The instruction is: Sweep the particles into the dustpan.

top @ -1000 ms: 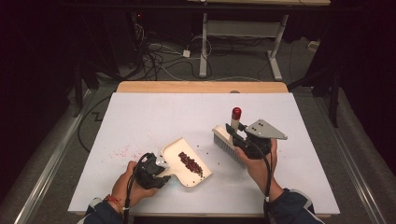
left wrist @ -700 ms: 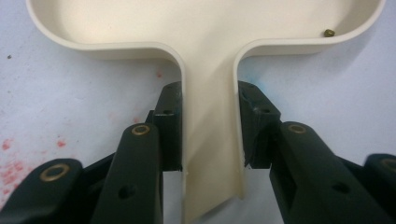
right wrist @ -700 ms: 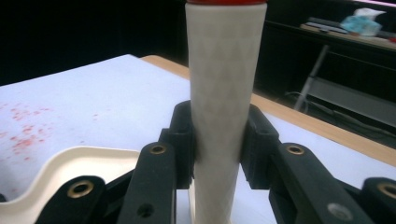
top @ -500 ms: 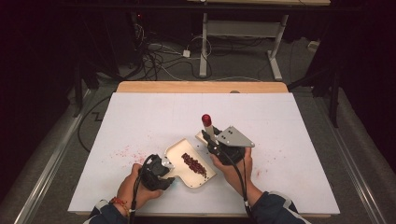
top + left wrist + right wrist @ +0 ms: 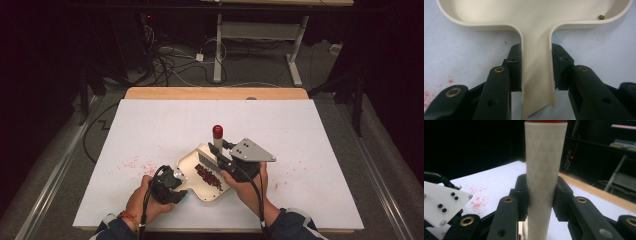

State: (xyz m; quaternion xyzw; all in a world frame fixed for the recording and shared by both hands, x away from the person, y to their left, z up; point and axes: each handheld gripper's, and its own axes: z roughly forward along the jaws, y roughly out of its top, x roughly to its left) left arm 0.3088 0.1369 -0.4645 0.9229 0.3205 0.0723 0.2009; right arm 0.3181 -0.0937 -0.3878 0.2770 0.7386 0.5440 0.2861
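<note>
A cream dustpan point(image 5: 192, 165) lies on the white table point(image 5: 310, 130) near the front edge, with a heap of dark red bits point(image 5: 208, 177) in it. My left gripper point(image 5: 169, 186) is shut on the pan's handle point(image 5: 537, 62), its jaws pressing both sides point(image 5: 536, 71). A single brown bead point(image 5: 601, 17) rests in the pan's corner. My right gripper point(image 5: 223, 161) is shut on a brush's pale, red-capped handle point(image 5: 217, 134), which stands upright. The handle point(image 5: 545, 167) fills the gap between the right jaws point(image 5: 541, 195). The bristles point(image 5: 206, 159) touch down at the pan's far edge.
Red specks dot the table left of the pan point(image 5: 134, 164) and right of my right hand point(image 5: 295, 172). A wooden strip point(image 5: 215, 93) runs along the table's far edge. Cables point(image 5: 165, 60) and a desk frame point(image 5: 260, 30) lie on the dark floor beyond.
My right gripper has carried the brush leftwards across the table until its bristles reached the dustpan. The left gripper and the pan stayed where they were.
</note>
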